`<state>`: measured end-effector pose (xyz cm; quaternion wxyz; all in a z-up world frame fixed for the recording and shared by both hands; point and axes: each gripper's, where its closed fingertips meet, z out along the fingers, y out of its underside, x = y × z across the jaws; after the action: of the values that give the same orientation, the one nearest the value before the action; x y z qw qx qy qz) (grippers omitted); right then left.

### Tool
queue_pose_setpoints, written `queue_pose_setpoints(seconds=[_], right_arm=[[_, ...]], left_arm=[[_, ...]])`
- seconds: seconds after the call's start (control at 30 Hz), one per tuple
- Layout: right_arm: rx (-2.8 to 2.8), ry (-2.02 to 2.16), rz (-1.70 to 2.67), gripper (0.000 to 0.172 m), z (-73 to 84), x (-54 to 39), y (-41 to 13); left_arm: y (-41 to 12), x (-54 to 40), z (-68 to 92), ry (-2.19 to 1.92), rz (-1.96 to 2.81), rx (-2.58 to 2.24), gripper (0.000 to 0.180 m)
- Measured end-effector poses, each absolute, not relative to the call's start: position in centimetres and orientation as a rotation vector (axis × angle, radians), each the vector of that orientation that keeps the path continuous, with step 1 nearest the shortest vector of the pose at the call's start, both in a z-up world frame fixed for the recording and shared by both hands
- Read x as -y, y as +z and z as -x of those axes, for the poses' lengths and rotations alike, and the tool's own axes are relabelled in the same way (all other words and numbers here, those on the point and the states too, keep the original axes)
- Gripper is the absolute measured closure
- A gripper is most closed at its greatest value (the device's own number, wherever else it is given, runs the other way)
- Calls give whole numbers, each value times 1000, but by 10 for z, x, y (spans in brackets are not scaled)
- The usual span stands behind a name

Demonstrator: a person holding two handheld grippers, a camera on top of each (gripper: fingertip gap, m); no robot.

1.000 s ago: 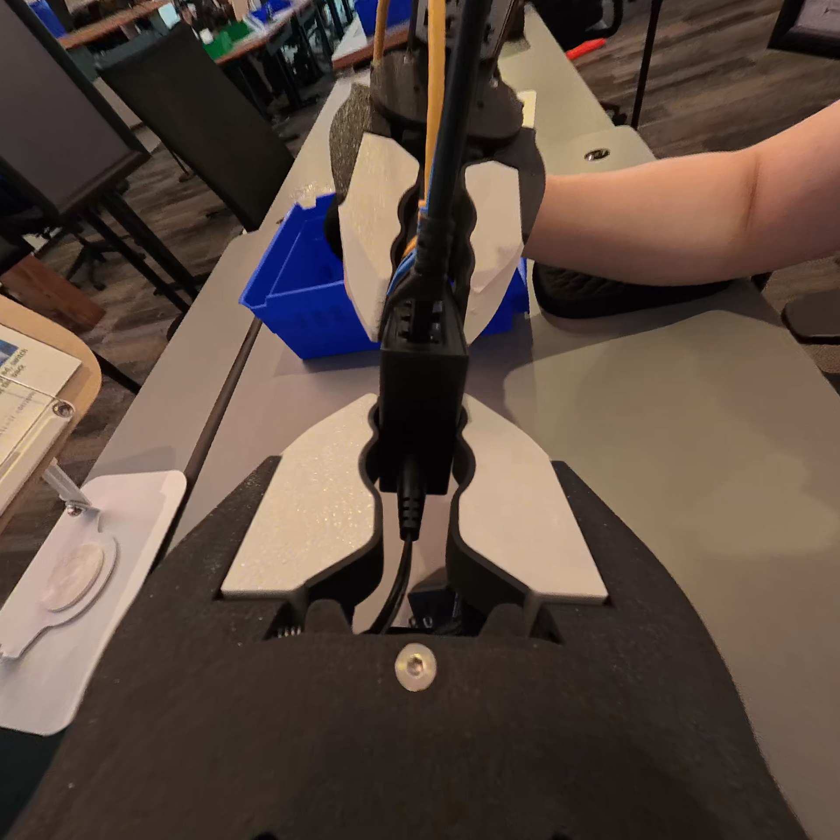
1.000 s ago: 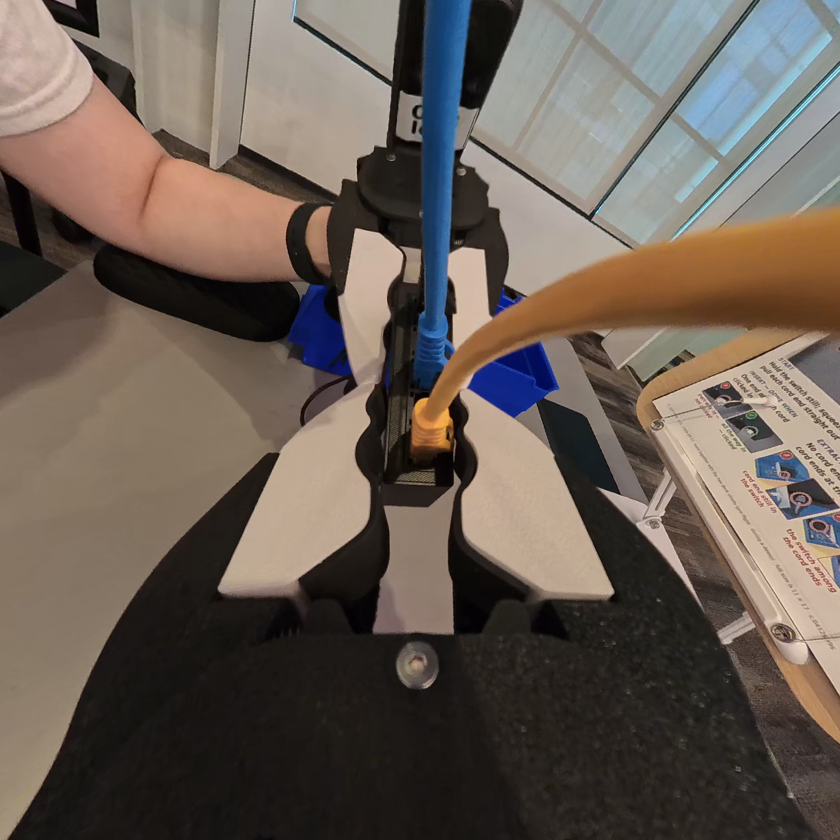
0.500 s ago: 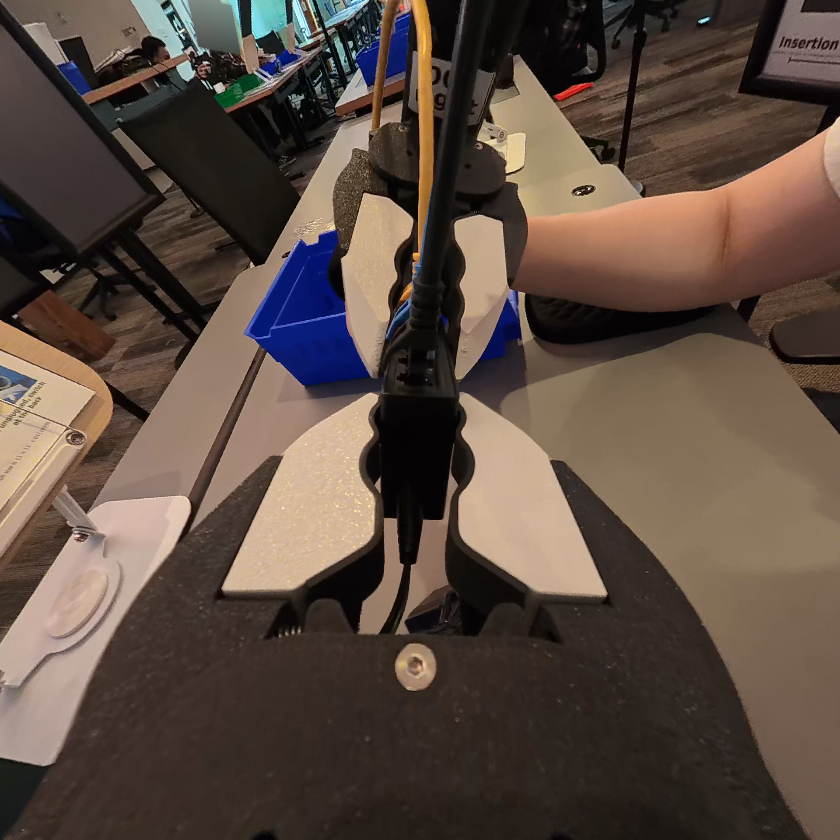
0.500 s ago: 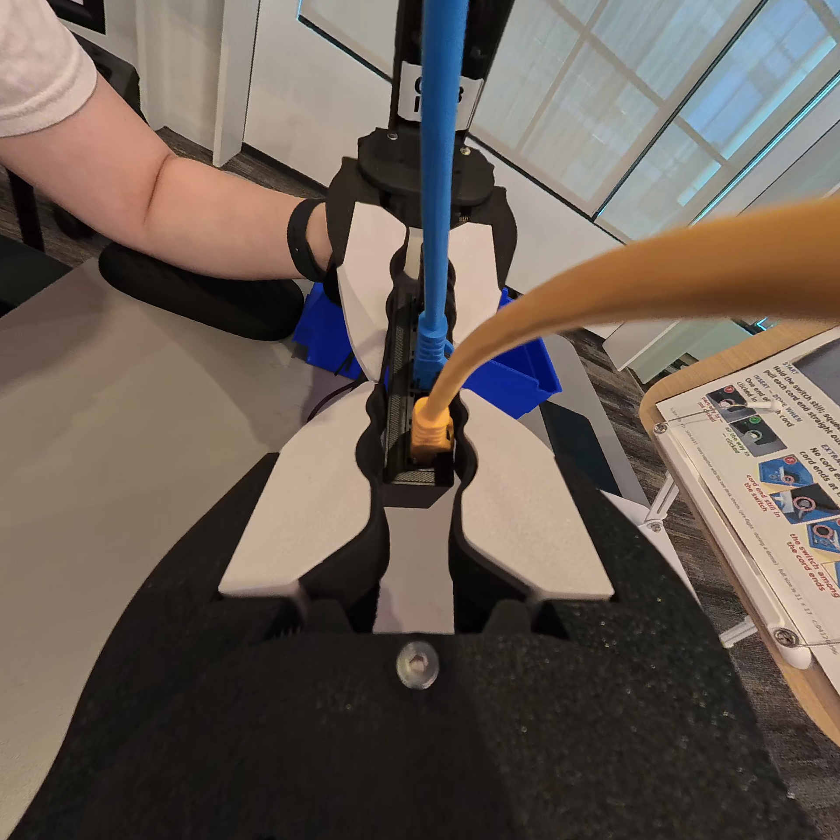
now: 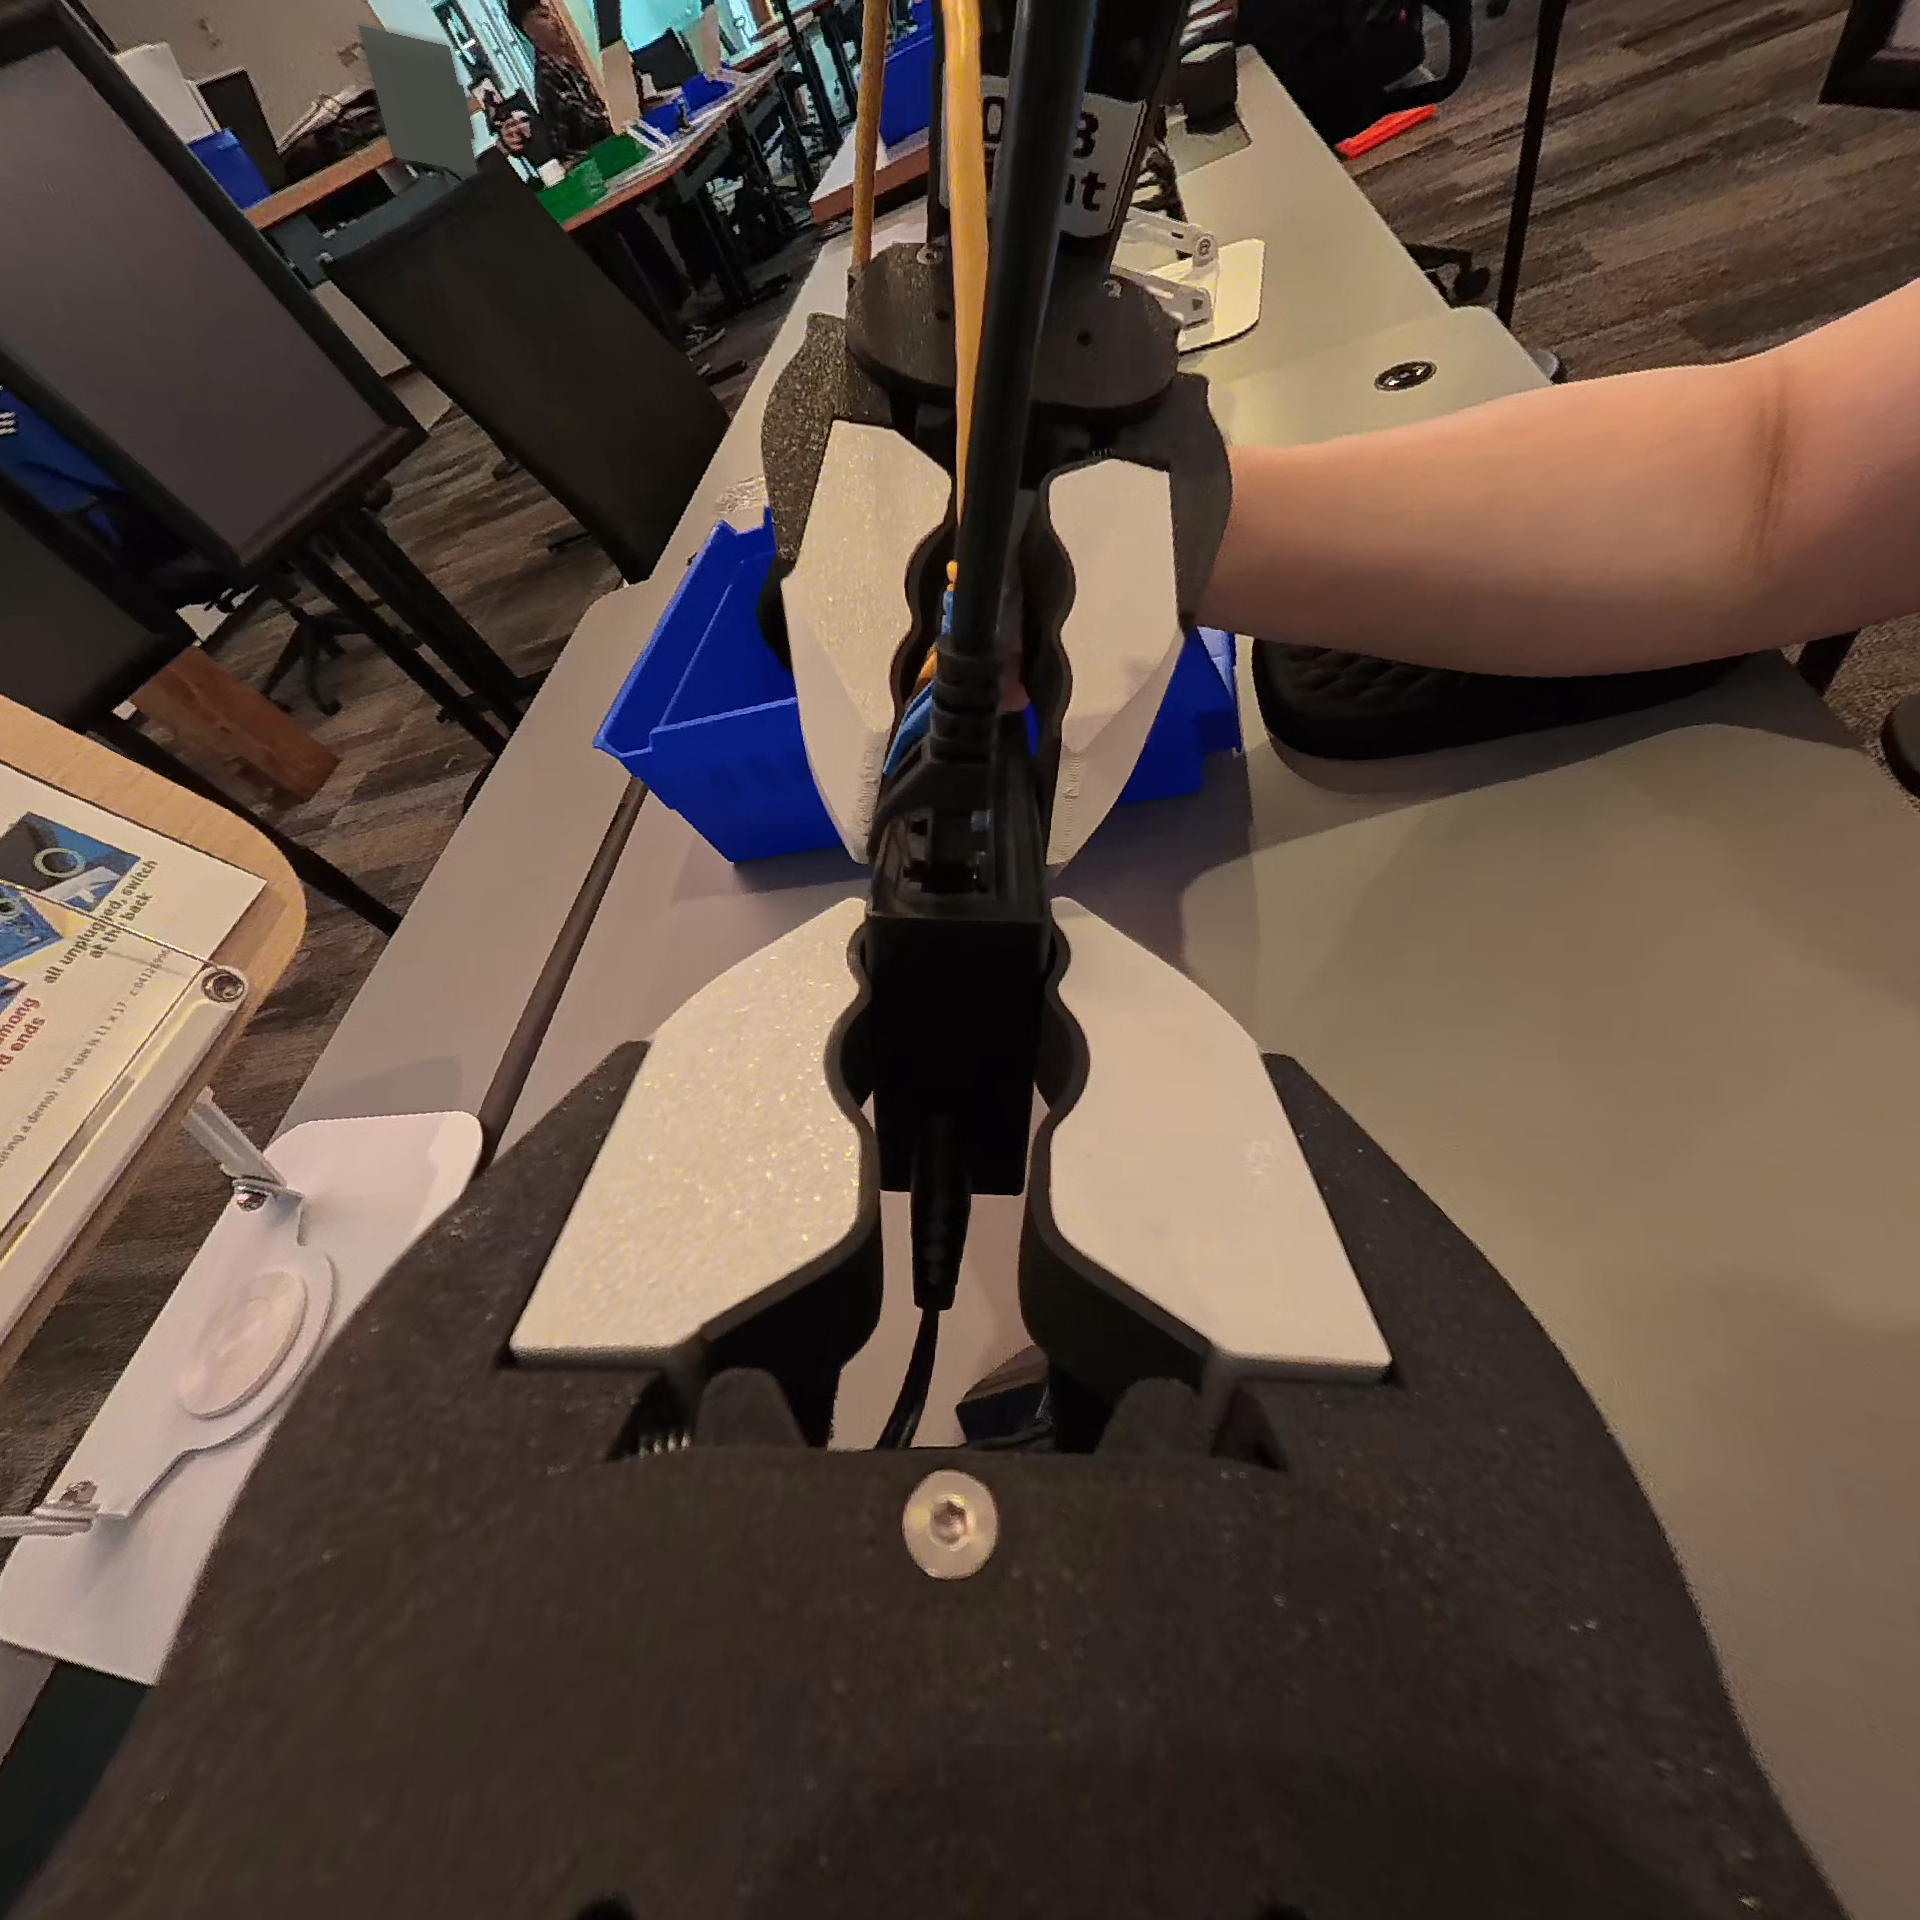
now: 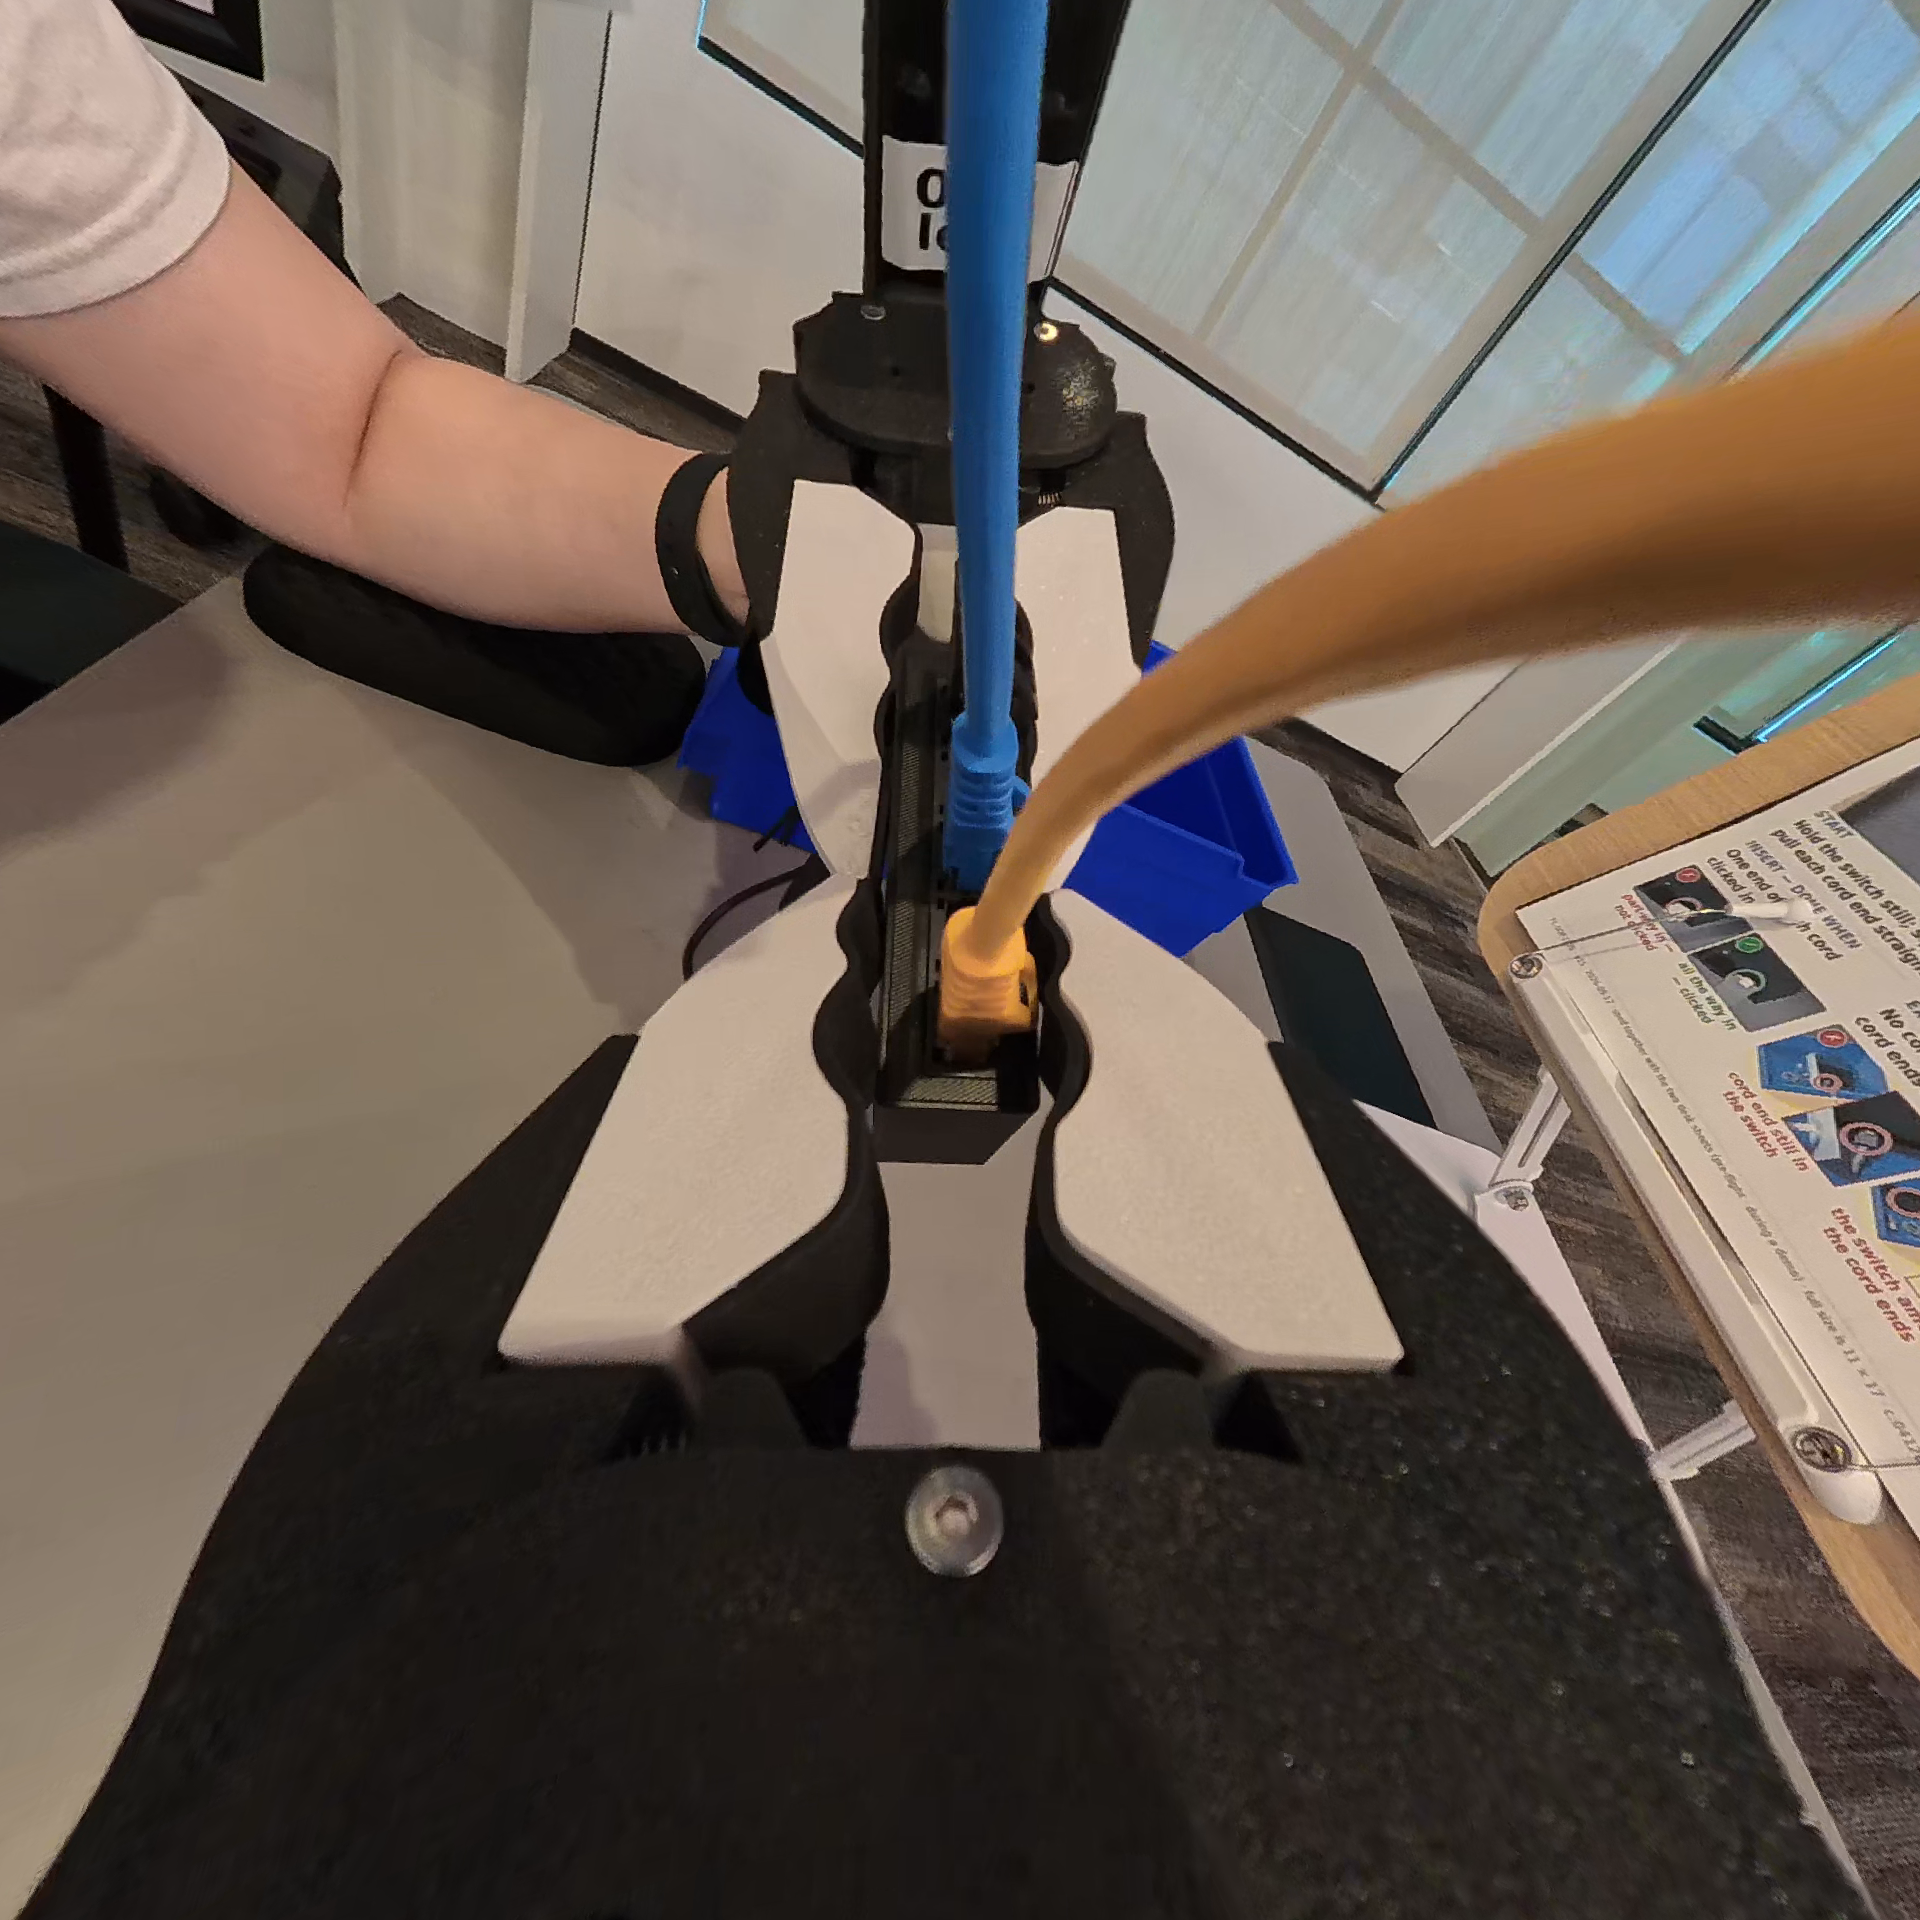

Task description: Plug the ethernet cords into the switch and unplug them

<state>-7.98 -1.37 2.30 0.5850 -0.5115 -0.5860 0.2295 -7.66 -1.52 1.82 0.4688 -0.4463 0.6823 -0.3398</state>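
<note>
Both claws clamp the black switch [image 6: 956,1101] from opposite ends above the grey surface [image 6: 312,935]: left claw [image 5: 956,935], right claw [image 6: 956,935]. Orange cord [image 6: 982,987] and blue cord [image 6: 982,769] sit plugged in, blue at 12 o'clock of orange.

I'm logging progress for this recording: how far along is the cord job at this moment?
Done: the blue cord, yellow cord and black cord all sit plugged into the switch. In hand: the left gripper and right gripper each clamp one end of the switch, held above the table. Left: all unplugging; no gripper is on a cord yet.
</note>
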Motion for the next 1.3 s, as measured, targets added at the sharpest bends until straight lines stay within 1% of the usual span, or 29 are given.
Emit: queue_pose_setpoints(seconds=[0.3,0.47,0.57,1.03,1.3], right_arm=[[1369,540,1172,145,80,15,24],[1387,514,1158,145,84,16,22],[1407,526,1157,145,87,18,20],[1359,575,1122,144,82,22,32],[1360,587,1169,145,75,21,31]], left_arm=[[18,18,77,-874,1128,-1681,154],[12,20,74,-871,1123,-1696,148],[7,20,72,-792,1103,-1716,152],[16,21,72,-892,1122,-1655,152],[15,18,72,-808,1140,-1664,154]])
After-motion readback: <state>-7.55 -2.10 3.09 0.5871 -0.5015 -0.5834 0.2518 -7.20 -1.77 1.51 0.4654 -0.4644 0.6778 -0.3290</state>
